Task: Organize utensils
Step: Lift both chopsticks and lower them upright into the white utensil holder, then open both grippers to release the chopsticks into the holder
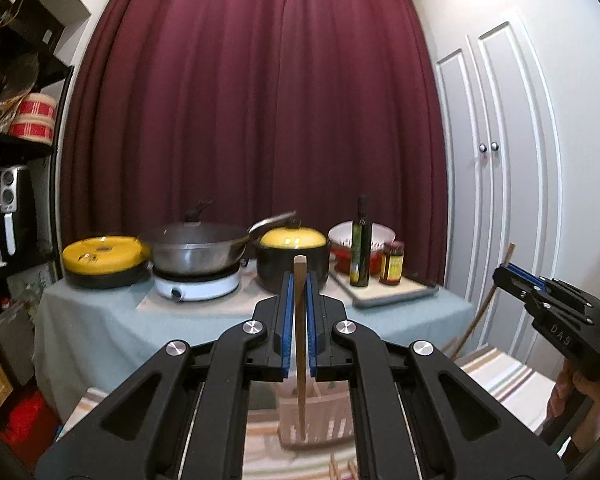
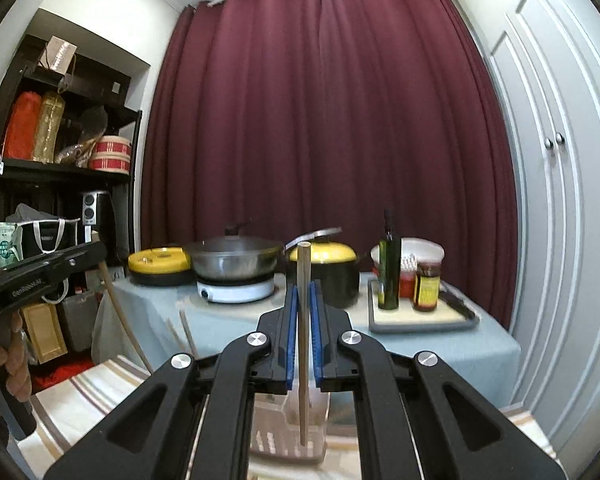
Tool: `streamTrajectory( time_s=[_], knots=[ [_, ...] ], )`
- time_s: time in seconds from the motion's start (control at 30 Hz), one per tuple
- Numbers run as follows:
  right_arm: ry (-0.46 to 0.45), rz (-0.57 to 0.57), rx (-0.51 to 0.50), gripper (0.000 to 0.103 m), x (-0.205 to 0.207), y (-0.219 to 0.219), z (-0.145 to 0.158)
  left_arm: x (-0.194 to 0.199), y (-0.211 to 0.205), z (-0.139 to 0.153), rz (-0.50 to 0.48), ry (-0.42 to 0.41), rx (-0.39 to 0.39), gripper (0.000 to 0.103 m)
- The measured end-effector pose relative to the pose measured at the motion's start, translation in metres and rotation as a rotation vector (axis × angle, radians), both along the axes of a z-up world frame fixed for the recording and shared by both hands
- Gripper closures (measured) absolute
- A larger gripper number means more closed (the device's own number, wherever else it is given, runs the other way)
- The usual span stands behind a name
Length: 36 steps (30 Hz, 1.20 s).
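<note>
Chopsticks are what both hands are busy with. The left tongs (image 1: 299, 280) are closed almost fully on a single brown wooden chopstick (image 1: 300, 344), which stands upright between the blue pads (image 1: 286, 320); its squared top pokes out above the fingertips and its lower end hangs down into a pale slotted utensil holder (image 1: 320, 420) directly below. The right tongs (image 2: 303, 292) are drawn in just as narrowly around a lighter chopstick (image 2: 303, 340), also upright, its bottom tip dipping into the same kind of pale holder (image 2: 288, 432) beneath it.

From the left wrist view, the right tongs (image 1: 516, 276) show at the far right edge, with the thin stick slanting down from them. From the right wrist view, the left tongs (image 2: 88, 254) appear at the left edge, held by a hand (image 2: 14, 356), a stick angling down from them too.

The holder sits on a striped cloth (image 2: 88, 396). Beyond it, a table (image 2: 440, 344) with a light blue cover carries a wok (image 2: 236, 260) on a white burner, a black pot with a yellow lid (image 2: 324, 252), a dark bottle (image 2: 389, 264) and a jar (image 2: 426, 286) on a tray, all well apart from both tongs.
</note>
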State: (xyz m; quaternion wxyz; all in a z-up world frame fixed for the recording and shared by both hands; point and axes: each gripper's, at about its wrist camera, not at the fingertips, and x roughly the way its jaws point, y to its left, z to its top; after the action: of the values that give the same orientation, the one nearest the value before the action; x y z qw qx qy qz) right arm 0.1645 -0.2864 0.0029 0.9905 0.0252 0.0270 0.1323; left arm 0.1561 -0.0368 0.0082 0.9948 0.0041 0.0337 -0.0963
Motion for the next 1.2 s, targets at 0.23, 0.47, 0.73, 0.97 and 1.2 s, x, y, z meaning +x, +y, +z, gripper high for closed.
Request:
streamTrajectory(
  time_s=[0.23,0.47,0.73,0.97,1.2],
  knots=[
    [-0.032,0.005,0.026,0.096,0.032,0.001,0.013,0.029,-0.010,0.020,-0.012,-0.058,-0.017,0.097],
    [0.000,0.012,0.032,0.096,0.057,0.005,-0.001,0.064,-0.013,0.014,0.011,-0.068,-0.021,0.097],
    [0.085,0.014,0.037,0.096,0.083,0.006,-0.032,0.094,-0.012,-0.017,0.034,-0.020,-0.014,0.097],
    [0.154,0.032,0.018,0.096,0.094,0.015,-0.057,0.110,-0.016,-0.048,0.018,0.054,-0.001,0.097],
    [0.195,0.027,0.003,0.095,0.100,0.021,-0.071,0.118,-0.021,-0.066,0.003,0.111,0.018,0.094]
  ],
)
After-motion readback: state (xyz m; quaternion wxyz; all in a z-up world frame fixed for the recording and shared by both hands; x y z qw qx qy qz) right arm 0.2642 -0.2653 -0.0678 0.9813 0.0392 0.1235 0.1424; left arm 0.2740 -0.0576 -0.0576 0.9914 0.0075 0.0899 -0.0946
